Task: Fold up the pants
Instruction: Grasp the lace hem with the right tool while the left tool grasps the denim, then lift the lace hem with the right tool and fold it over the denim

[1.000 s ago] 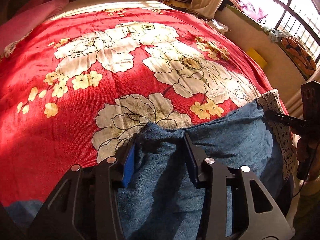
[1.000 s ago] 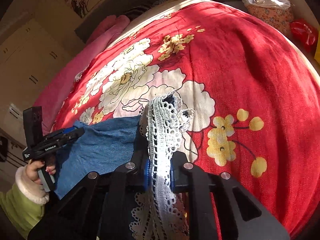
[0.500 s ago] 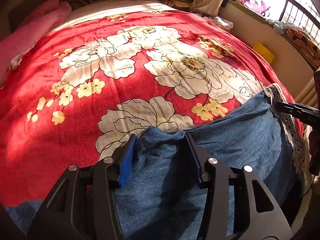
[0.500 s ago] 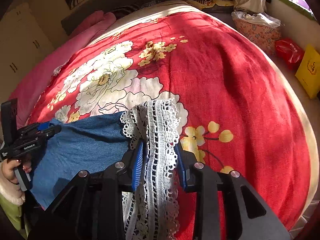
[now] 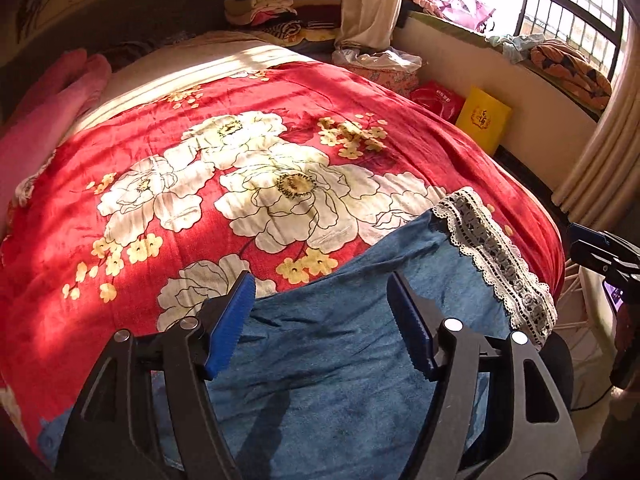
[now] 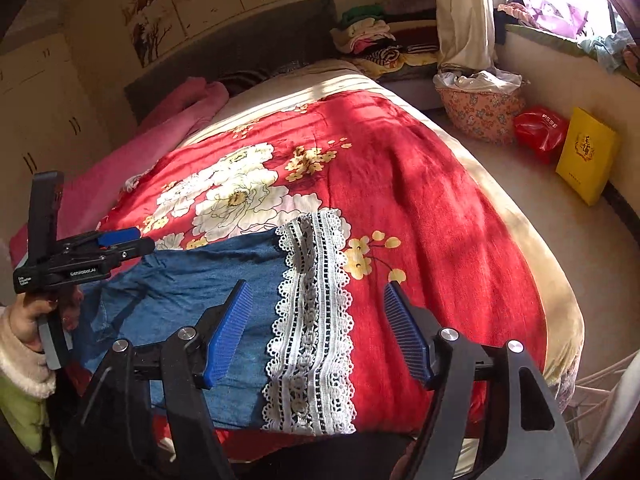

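Blue denim pants (image 5: 340,344) (image 6: 188,280) lie flat near the front edge of the red flowered bedspread (image 5: 240,100) (image 6: 432,184). Their white lace hem (image 5: 492,256) (image 6: 312,320) runs along the right side. My left gripper (image 5: 322,316) hovers above the denim, jaws opening, nothing between the pads. My right gripper (image 6: 316,328) hangs over the lace hem, jaws opening too, pads clear of the cloth. The left gripper (image 6: 120,240) also shows in the right wrist view, held by a hand in a fleece cuff (image 6: 24,328). The right gripper's tips (image 5: 588,244) show at the right edge of the left wrist view.
A pink blanket (image 6: 160,140) lies along the bed's far left. Piled clothes (image 6: 372,36) sit behind the bed. On the floor to the right stand a flowered basket (image 6: 480,108), a red bag (image 6: 540,132) and a yellow box (image 6: 586,156). A window sill (image 5: 520,52) carries more cloth.
Both grippers have let go of the pants, opened wide and risen back from the bed. The lace hem, bunched up in the right gripper before, now lies flat.
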{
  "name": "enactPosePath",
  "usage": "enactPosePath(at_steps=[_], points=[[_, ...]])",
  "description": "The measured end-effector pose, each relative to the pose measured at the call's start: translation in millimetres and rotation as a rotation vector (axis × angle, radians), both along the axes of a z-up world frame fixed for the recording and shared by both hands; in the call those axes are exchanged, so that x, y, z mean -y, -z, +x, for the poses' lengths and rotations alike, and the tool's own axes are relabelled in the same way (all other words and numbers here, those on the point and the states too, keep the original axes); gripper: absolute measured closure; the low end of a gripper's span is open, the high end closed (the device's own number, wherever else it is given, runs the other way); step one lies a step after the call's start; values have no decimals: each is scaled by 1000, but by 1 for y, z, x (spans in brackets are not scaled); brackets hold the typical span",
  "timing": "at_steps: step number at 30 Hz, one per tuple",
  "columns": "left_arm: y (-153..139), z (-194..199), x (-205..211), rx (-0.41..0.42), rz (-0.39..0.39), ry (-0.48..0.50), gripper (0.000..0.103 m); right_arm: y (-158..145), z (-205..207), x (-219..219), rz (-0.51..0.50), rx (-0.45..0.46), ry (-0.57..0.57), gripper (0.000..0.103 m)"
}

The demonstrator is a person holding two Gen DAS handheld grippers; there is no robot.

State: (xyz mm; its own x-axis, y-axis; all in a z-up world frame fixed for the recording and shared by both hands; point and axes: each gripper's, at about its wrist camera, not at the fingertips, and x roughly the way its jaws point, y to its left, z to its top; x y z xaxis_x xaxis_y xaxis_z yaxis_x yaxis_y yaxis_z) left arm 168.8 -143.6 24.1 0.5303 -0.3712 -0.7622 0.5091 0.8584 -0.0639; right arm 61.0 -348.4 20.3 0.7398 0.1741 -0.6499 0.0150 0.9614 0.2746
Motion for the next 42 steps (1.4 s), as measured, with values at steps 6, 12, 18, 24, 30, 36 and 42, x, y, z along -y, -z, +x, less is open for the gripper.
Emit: enactPosePath(at_steps=[6,12,18,24,30,36,42], points=[[-9,-9,26,11,5,50,40,1,-27,-4,9,15,16,28],[-9,-15,54,10,14,104,33,15,-41,-1,44,-12,28,24],[3,-14,87,3,52,159,29,31,-43,0,95,-44,12,23],[22,1,119,-33,95,236,27,52,-40,-5,150,-102,3,22],[38,22,142,-55,130,308,27,65,-30,-5,215,-144,16,22],[51,42,152,-117,127,326,27,82,-12,-3,270,-210,21,22],[67,43,155,-184,121,376,51,85,-13,-2,244,-202,42,55]])
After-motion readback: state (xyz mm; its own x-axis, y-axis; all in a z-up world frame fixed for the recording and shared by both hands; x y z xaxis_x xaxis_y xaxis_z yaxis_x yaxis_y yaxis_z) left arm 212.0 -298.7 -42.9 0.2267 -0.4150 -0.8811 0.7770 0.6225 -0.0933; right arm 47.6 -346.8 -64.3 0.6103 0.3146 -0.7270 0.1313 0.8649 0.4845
